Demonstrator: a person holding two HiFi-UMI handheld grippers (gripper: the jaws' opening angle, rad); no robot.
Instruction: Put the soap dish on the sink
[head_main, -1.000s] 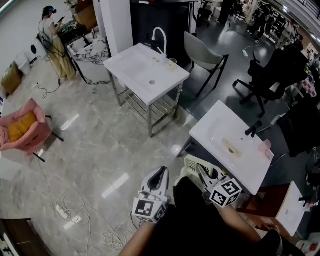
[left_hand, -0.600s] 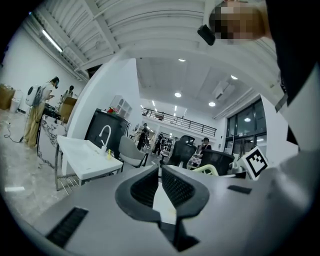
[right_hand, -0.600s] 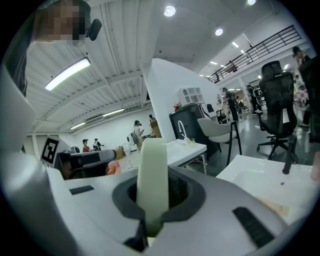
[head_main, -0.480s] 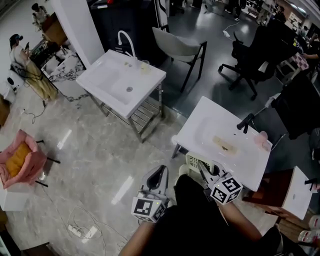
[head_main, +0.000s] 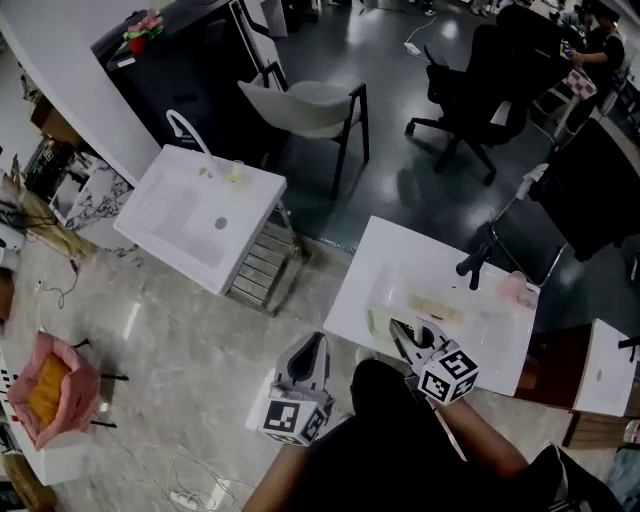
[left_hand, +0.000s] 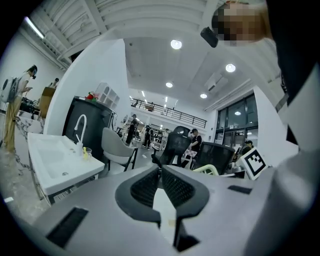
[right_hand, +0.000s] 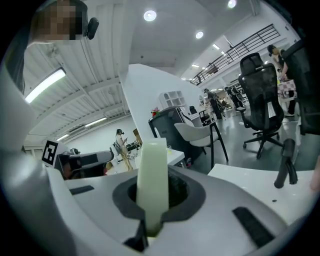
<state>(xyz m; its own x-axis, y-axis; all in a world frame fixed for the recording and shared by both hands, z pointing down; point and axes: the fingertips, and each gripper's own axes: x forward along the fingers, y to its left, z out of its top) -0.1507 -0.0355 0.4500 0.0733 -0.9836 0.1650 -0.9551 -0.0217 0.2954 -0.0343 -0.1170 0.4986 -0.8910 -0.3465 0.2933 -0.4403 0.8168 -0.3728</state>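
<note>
My right gripper (head_main: 402, 338) is shut on a pale green soap dish (head_main: 384, 322), which stands on edge between the jaws (right_hand: 152, 186). In the head view the dish hangs over the near edge of a white sink (head_main: 385, 262) with a black faucet (head_main: 470, 263). The same sink top (right_hand: 260, 180) and faucet (right_hand: 285, 161) lie just ahead in the right gripper view. My left gripper (head_main: 311, 347) is shut with nothing in it (left_hand: 161, 174), and is held over the floor left of the sink.
A yellowish bar (head_main: 432, 305) lies in the basin and a pink item (head_main: 516, 290) sits by the faucet. A second white sink (head_main: 170, 235) stands at the left, a grey chair (head_main: 305, 102) behind it, a black office chair (head_main: 480, 85) farther back. A pink basket (head_main: 48, 392) stands on the floor.
Both grippers have been carried toward the near sink. The soap dish has gone from short of the sink to over its near edge. The far sink has slid leftward in view.
</note>
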